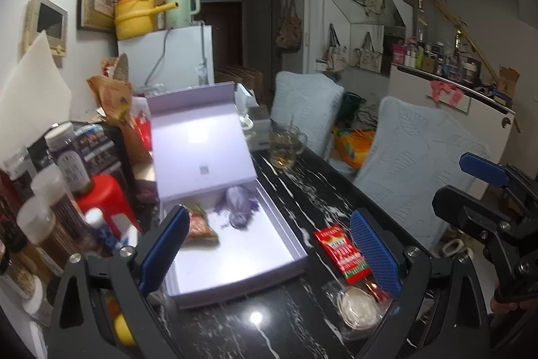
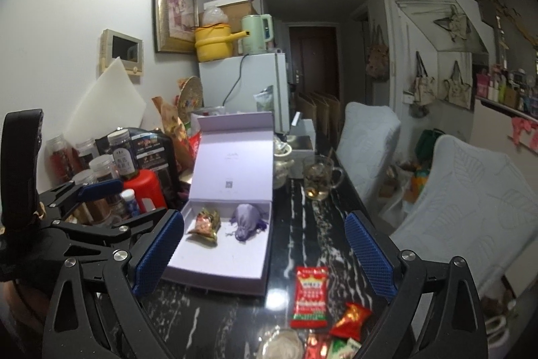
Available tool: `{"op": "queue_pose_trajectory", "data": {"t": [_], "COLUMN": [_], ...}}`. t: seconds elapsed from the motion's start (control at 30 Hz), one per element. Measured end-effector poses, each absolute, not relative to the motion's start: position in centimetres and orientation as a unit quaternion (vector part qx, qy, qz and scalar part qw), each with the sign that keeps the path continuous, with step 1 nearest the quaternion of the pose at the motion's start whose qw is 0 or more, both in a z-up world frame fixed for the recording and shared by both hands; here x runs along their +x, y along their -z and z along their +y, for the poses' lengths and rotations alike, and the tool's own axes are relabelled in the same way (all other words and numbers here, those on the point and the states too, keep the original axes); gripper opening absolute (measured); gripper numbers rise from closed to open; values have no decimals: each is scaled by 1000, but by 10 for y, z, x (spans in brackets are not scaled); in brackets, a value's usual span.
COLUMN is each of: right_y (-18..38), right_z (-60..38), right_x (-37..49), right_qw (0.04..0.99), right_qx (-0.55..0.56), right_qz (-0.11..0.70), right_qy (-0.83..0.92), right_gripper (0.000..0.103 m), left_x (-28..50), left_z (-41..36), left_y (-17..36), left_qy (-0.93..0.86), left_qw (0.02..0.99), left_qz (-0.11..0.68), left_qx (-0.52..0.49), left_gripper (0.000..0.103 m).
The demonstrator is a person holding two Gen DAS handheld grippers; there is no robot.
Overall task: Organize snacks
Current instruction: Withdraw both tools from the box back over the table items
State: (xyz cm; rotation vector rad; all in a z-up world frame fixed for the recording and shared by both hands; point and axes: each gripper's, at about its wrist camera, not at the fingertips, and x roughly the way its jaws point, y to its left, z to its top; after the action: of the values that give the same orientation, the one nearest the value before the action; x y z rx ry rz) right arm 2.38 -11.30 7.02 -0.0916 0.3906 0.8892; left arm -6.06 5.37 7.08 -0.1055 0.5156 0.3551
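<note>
An open lilac gift box lies on the dark marble table, its lid propped up behind. Inside it are a colourful snack packet and a purple drawstring pouch. A red snack packet lies on the table to the right of the box, with smaller wrapped sweets and a clear-wrapped round pastry nearer me. My left gripper hovers open over the box's near end. My right gripper is open too, above the box's near right corner and the red packet.
Jars, bottles and a red canister crowd the table's left side. A glass mug of tea stands beyond the box. Two covered chairs line the table's right edge. A small white fridge stands behind.
</note>
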Motion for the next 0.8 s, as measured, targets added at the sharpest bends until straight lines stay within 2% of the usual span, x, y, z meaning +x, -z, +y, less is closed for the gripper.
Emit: {"op": "queue_pose_trajectory", "data": {"t": [0.8], "right_y": [27], "right_z": [-169], "right_x": [4], "right_qw": [886], "right_qx": [-31], "right_qz": [289], "right_qy": [-361], "right_gripper": [98], "left_x": [-51], "left_z": [10], "left_y": [23], "left_qy": [-101], "left_qw": [917], "left_qz": [370], "left_qx": [-113], "left_gripper": [98]}}
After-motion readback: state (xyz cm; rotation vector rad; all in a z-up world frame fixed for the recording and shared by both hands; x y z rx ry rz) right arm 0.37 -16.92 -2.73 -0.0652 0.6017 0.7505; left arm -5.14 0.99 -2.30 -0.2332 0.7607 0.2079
